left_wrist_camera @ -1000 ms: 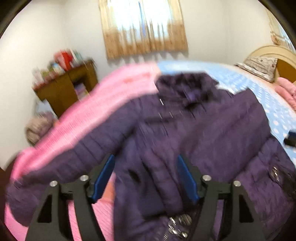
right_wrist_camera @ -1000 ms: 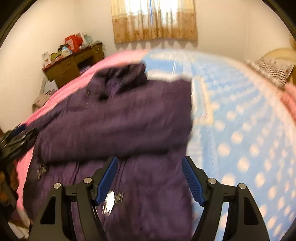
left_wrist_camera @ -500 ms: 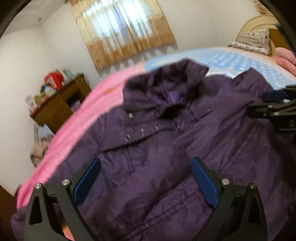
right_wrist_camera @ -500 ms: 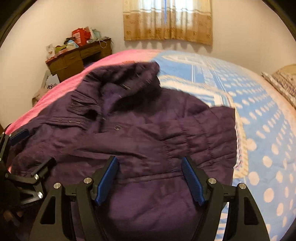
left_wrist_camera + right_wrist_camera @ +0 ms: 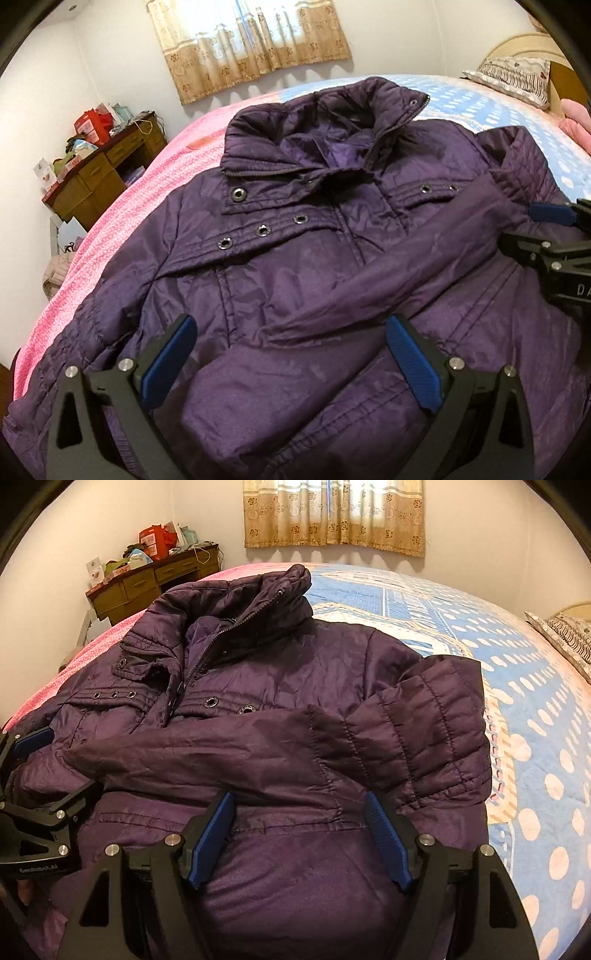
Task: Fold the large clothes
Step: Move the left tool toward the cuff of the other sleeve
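Observation:
A dark purple padded jacket (image 5: 295, 258) lies front up on the bed, collar at the far end, and shows in the right wrist view too (image 5: 295, 686). One sleeve (image 5: 258, 753) is folded across its chest. My left gripper (image 5: 291, 358) is open and empty, hovering just over the jacket's lower front. My right gripper (image 5: 299, 834) is open and empty above the jacket's waist seam. Each gripper shows in the other's view: the right one at the right edge (image 5: 554, 236), the left one at the left edge (image 5: 40, 775).
The bed has a pink cover (image 5: 122, 206) on the left and a blue dotted cover (image 5: 517, 686) on the right. A wooden desk (image 5: 155, 579) with clutter stands by the wall. A pillow (image 5: 513, 77) lies at the headboard. A curtained window (image 5: 332, 513) is behind.
Both grippers have moved in closer and lower over the jacket and steadied. The sleeve that hung out to the right now lies folded across the chest. Both stay open.

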Demonstrator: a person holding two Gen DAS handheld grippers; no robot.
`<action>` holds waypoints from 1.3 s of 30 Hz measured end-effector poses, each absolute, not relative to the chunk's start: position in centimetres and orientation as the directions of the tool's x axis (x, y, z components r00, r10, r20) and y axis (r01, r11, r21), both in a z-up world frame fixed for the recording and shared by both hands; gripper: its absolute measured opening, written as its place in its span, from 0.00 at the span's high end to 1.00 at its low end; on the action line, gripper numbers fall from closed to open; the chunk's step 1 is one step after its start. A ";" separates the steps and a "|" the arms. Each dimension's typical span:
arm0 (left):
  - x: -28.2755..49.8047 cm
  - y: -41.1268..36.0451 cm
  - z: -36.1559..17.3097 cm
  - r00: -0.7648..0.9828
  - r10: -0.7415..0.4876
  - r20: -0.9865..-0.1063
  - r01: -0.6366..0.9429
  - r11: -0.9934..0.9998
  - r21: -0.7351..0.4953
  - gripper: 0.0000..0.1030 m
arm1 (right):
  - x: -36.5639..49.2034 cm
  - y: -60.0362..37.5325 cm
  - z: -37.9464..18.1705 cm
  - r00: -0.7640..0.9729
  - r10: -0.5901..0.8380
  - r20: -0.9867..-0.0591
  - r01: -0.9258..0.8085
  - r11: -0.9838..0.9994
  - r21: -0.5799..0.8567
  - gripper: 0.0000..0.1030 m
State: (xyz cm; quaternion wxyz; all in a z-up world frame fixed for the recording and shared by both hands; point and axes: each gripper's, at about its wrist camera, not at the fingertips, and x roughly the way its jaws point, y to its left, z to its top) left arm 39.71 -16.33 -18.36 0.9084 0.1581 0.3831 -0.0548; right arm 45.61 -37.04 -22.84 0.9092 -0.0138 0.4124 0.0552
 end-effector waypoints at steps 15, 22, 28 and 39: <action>40.1 -16.3 -18.5 0.688 0.020 -0.725 0.223 0.945 0.238 0.00 | 46.0 -36.2 -23.4 0.649 0.049 -0.759 -0.111 0.993 -0.030 0.27; 40.7 -16.2 -18.7 0.669 0.009 -0.743 0.224 0.951 0.213 0.00 | 46.3 -35.9 -23.5 0.648 0.036 -0.760 -0.110 0.993 -0.047 0.27; 40.8 -16.1 -18.7 0.662 0.003 -0.750 0.223 0.954 0.201 0.00 | 46.3 -35.8 -23.6 0.650 0.033 -0.760 -0.109 0.993 -0.051 0.26; 40.7 -16.2 -18.8 0.670 0.020 -0.742 0.219 0.950 0.223 0.00 | 46.3 -35.5 -23.6 0.650 0.012 -0.760 -0.107 0.991 -0.076 0.26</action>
